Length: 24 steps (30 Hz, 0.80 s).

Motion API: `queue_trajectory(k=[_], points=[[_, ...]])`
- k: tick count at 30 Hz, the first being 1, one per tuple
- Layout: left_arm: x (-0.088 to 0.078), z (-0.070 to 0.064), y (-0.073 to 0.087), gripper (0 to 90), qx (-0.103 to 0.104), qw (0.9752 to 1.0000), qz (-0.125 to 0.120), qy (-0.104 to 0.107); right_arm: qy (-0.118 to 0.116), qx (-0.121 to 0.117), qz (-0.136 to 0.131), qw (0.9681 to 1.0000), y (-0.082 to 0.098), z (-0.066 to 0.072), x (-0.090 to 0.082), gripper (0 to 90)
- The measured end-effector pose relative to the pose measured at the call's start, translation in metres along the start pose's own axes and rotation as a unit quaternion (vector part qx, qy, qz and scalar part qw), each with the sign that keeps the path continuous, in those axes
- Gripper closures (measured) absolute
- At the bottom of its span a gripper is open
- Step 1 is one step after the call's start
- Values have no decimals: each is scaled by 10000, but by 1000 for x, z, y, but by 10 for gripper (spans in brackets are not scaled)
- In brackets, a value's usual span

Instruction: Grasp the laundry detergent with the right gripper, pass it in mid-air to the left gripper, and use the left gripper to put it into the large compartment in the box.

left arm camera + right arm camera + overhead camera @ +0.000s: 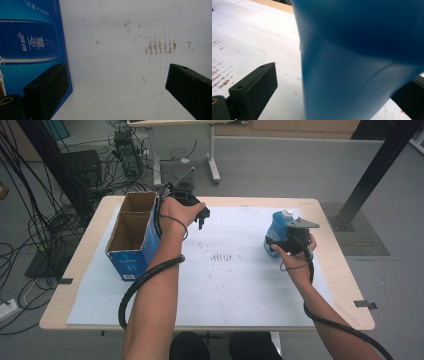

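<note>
The fingers [47, 87] of the left gripper [192, 210] are spread wide, holding nothing, just right of the open blue box [132, 235] at the left of the white surface [225, 290]. The right gripper [295, 237] has its fingers [254, 85] apart around a blue bottle [357, 62] at the right; whether they touch it cannot be told.

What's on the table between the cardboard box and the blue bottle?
Between the cardboard box and the blue bottle, the high view shows the left gripper hovering near the box, then bare white mat with faint brown smudges.
</note>
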<state>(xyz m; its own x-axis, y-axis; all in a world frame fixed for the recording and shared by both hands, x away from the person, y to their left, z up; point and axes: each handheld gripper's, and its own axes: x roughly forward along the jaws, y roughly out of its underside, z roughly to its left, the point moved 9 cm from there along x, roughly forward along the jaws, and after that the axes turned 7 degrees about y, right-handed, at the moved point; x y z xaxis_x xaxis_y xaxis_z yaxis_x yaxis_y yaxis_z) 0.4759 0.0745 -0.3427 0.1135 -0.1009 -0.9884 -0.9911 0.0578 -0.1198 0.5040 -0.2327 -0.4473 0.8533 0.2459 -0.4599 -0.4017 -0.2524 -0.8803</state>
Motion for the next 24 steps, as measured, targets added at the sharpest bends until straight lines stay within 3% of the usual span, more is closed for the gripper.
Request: queue_trajectory(k=[13,24], points=[[1,0,0,52,14,10000,19,-10,-39,36,33,10000,3,-1,2,84],[1,1,-1,52,17,10000,32,-20,-55,32,47,10000,3,-1,2,229]])
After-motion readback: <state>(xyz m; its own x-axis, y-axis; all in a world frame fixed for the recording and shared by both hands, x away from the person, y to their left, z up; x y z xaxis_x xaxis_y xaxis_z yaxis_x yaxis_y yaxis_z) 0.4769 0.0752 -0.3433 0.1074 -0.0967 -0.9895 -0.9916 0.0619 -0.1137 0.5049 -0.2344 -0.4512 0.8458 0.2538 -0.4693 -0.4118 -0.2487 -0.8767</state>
